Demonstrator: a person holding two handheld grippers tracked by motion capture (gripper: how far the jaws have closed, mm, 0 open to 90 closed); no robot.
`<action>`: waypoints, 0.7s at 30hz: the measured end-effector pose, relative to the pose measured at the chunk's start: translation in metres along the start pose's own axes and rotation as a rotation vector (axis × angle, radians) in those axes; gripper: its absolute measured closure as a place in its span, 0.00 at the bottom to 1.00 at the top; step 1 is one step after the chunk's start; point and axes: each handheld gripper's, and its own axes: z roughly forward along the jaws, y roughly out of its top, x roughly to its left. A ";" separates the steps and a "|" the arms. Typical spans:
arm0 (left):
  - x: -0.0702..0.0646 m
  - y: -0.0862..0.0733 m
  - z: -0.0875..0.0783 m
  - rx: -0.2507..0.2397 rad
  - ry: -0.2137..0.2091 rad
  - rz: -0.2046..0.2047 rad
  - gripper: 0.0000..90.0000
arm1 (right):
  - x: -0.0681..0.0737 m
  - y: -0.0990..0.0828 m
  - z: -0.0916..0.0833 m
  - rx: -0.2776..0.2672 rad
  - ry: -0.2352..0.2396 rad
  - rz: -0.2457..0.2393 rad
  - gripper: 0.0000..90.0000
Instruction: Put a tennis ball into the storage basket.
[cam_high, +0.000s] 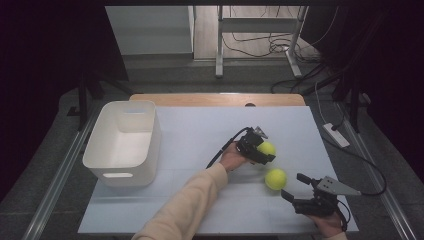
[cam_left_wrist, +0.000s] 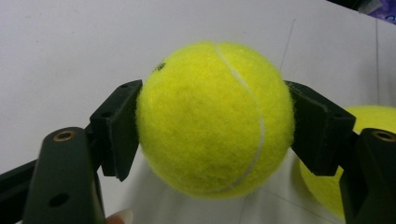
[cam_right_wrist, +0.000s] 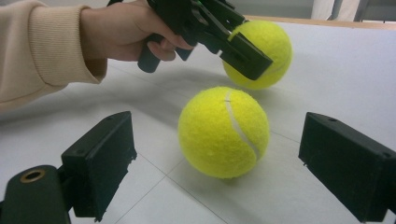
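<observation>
High view: the left hand-held gripper pinches the far tennis ball, at about three o'clock from the empty white bin; nothing is binned yet.

Left gripper view: both pads press that ball's sides.

Right gripper view: the right hand-held gripper stands spread around the near tennis ball, resting ungrasped on the table.

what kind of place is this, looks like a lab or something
Probably a lab or test room set up for recording handling tasks: a white-topped table ringed by dark curtains, loose cables on the floor behind it, and a cabled hand-held tool gripping a tennis ball.
</observation>
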 end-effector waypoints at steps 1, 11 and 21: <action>0.000 0.000 -0.003 0.006 0.004 0.012 0.30 | 0.000 0.000 0.000 0.001 0.000 0.000 0.12; -0.002 -0.003 -0.027 -0.052 0.023 -0.003 0.30 | 0.000 0.000 0.001 0.003 -0.005 -0.002 0.12; -0.002 -0.014 -0.041 -0.078 0.021 -0.014 0.30 | -0.001 0.001 0.003 -0.001 0.000 -0.001 0.12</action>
